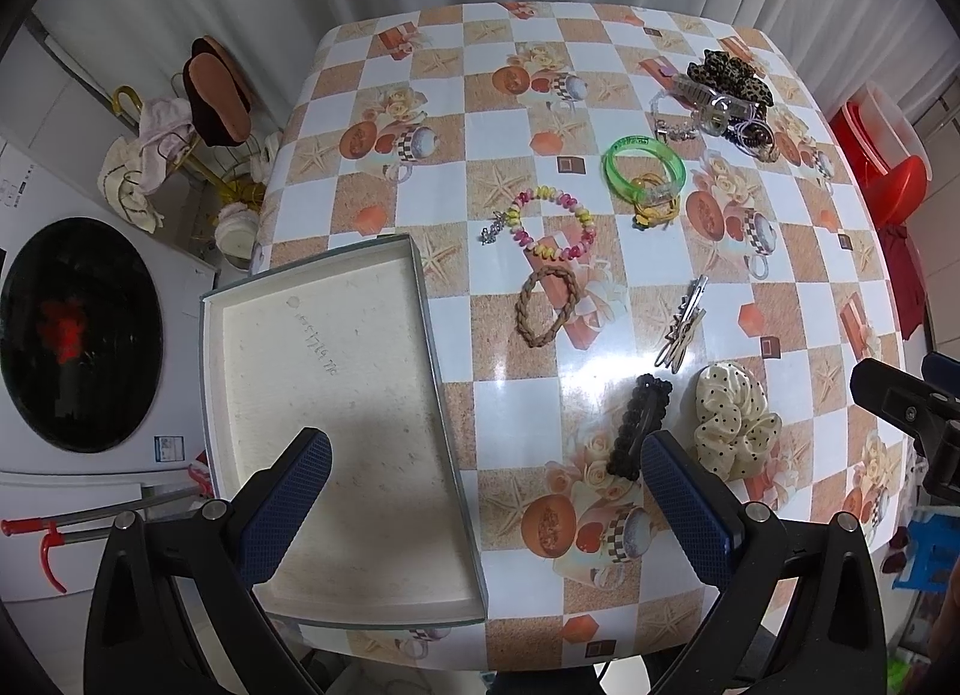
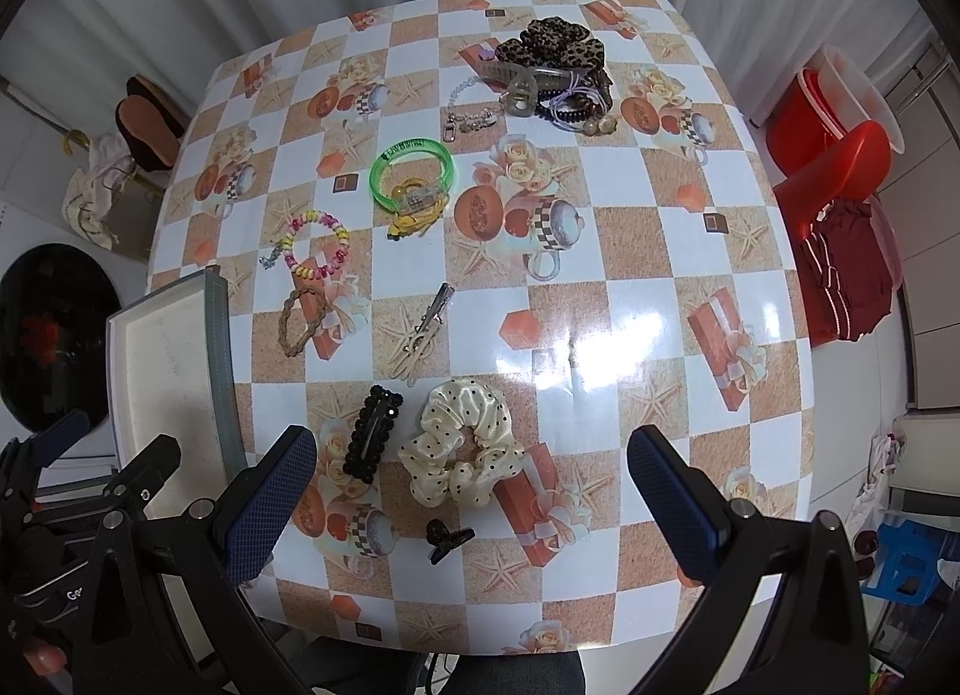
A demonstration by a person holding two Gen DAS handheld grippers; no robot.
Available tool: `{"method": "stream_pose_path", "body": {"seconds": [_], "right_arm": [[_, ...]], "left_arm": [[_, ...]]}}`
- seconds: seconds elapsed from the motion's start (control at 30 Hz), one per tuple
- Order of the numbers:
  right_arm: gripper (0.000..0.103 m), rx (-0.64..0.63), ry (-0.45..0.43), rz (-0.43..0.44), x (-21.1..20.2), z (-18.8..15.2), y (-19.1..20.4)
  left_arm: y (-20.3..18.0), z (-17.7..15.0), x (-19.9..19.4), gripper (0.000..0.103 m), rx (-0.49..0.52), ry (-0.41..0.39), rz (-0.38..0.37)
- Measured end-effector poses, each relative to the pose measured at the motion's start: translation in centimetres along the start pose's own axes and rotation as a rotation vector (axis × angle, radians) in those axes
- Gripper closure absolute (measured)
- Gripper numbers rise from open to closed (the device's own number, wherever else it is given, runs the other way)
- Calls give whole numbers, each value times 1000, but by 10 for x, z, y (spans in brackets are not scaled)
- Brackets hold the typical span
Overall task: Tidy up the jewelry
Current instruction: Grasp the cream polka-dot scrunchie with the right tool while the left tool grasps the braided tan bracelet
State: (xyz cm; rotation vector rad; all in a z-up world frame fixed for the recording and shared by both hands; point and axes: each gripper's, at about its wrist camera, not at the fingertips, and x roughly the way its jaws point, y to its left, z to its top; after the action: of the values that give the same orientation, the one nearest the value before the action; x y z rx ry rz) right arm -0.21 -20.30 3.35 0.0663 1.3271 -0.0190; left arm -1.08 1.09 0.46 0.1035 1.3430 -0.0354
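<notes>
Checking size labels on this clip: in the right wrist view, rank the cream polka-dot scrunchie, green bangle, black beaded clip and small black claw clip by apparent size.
1. cream polka-dot scrunchie, though nearer the camera
2. green bangle
3. black beaded clip, close to the bangle, unsure
4. small black claw clip

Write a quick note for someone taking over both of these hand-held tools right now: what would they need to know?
Left tool: open, holding nothing, over the tray.
Right tool: open, holding nothing, over the polka-dot scrunchie.
Tray: nothing in it, at the table's left edge.
Still loose on the table: black beaded clip, small black claw clip, braided band, colourful bracelet, green bangle, and a pile at the far side with the leopard scrunchie.
Done: nothing. Left: everything.
</notes>
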Motion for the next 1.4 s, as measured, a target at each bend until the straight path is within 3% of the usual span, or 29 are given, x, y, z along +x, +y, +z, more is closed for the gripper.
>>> {"method": "stream_pose_path", "body": {"seconds": [0.27,0.83,1.13,1.4], "right_arm": [[0,11,42,1,16,1,-7],[0,64,206,41,85,-20,-29],[0,34,257,26,120,-23,-24],[0,-6,272,12,152,-20,-11]], "left_arm": [[0,6,13,0,-7,14,-1],[-28,37,79,0,77,20,-108],[-44,56,129,0,87,44,-76],[-38,61,162,0,38,75,-23]]}}
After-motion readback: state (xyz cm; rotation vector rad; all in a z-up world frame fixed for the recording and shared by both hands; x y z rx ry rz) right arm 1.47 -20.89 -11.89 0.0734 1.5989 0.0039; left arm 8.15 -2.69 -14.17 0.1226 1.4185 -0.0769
